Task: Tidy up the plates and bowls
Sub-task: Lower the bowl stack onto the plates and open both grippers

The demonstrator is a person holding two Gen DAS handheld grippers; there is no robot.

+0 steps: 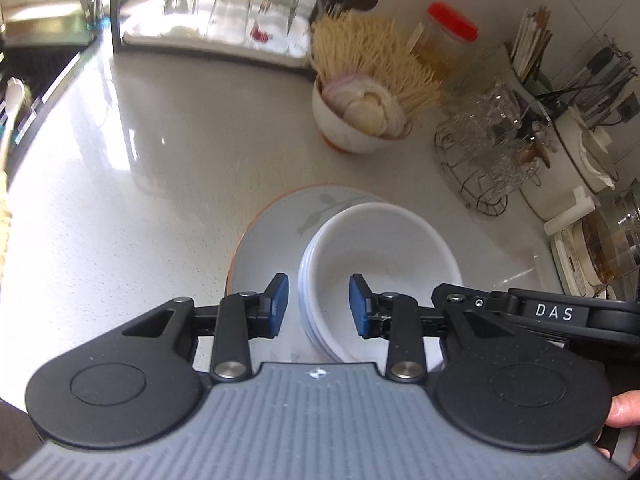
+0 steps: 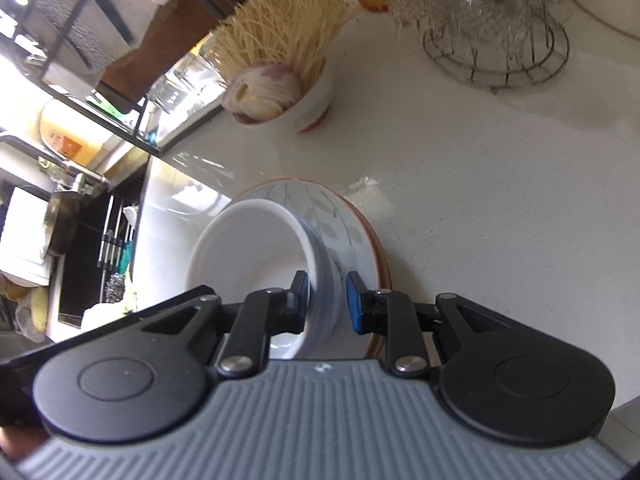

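A stack of white bowls (image 1: 380,248) sits on a leaf-patterned plate with an orange rim (image 1: 272,232) on the pale counter. My left gripper (image 1: 320,306) is open and straddles the stack's left rim, one blue pad outside and one inside, with a gap on both sides. In the right wrist view the same bowls (image 2: 248,248) and plate (image 2: 352,232) appear. My right gripper (image 2: 326,300) straddles the opposite wall of the stack. Its inner finger lies against the inside of the bowl, and its outer blue pad (image 2: 354,304) stands a thin gap off the wall.
A bowl of sliced onion (image 1: 348,132) with dry noodles (image 1: 368,52) stands behind the plate. A wire rack of glasses (image 1: 480,152), a red-lidded jar (image 1: 448,28), a utensil holder (image 1: 532,48) and a glass pot (image 1: 612,240) line the right. The sink (image 2: 88,248) lies at the left.
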